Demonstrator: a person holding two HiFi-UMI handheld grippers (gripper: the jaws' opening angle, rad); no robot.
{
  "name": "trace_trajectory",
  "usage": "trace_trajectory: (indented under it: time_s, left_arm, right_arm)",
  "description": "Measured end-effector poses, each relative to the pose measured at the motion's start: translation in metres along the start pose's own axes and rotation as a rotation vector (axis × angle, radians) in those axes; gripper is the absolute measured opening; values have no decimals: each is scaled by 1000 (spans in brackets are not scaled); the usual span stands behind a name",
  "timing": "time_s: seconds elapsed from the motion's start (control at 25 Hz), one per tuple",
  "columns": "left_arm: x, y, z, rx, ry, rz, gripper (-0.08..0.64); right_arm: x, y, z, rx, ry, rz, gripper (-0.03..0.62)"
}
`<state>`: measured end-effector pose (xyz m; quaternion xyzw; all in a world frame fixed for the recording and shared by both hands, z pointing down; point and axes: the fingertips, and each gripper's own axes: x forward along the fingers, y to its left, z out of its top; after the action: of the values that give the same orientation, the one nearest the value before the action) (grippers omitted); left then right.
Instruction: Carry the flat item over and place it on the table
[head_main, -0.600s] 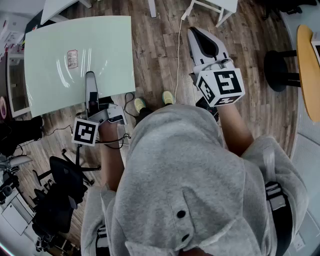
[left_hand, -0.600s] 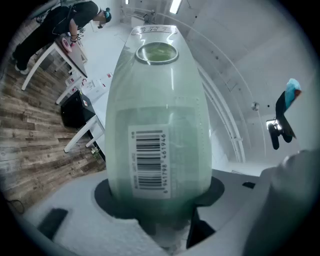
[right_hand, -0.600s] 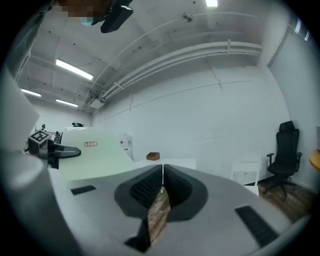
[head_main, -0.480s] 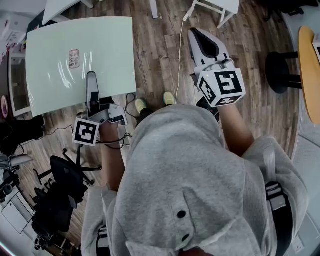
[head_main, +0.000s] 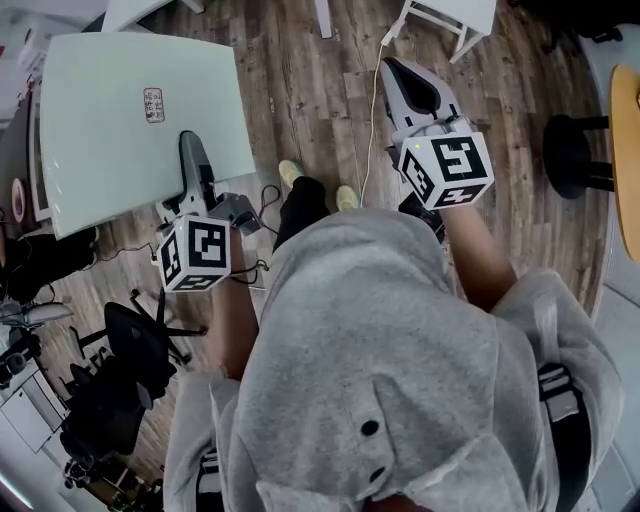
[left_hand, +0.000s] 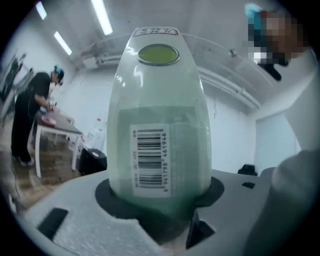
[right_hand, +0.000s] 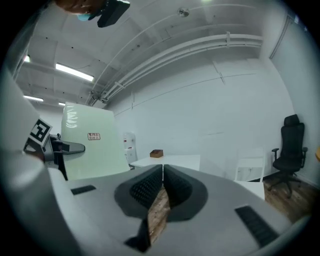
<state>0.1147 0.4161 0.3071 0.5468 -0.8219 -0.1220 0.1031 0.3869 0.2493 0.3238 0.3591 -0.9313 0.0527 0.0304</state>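
A flat pale green board (head_main: 130, 110) with a small label sticker (head_main: 153, 103) hangs above the wood floor at the upper left of the head view. My left gripper (head_main: 192, 160) is shut on its near edge, the marker cube (head_main: 195, 255) behind it. In the left gripper view the board (left_hand: 160, 125) fills the space between the jaws, its barcode label facing me. My right gripper (head_main: 405, 75) points forward over the floor, shut and empty; its pads meet in the right gripper view. That view also shows the board (right_hand: 92, 145) at the left.
A white table (right_hand: 167, 161) with a small brown box (right_hand: 156, 153) stands ahead. A white chair (right_hand: 250, 167) and a black office chair (right_hand: 290, 145) are to the right. An orange round table (head_main: 630, 150), black stool (head_main: 570, 155) and floor cable (head_main: 370, 100) are nearby.
The board and my left gripper have shifted up and left in the head view and tilted slightly. The left marker cube has come closer. The person's feet have stepped forward.
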Motion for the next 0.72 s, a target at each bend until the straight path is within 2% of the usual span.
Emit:
trace_trajectory:
  time_s: [0.08, 0.12, 0.2, 0.72]
  left_arm:
    - [-2, 2, 7, 164, -24, 46, 270]
    - [-2, 0, 10, 221, -37, 50, 270]
    - [1, -5, 13, 279, -53, 40, 270]
    - [67, 3, 8, 321, -5, 29, 272]
  right_arm:
    - [2, 3, -1, -10, 4, -2, 28]
    - [3, 3, -2, -13, 5, 1, 28]
    - [7, 3, -1, -20, 7, 3, 28]
    - [68, -10, 0, -49, 50, -1, 28]
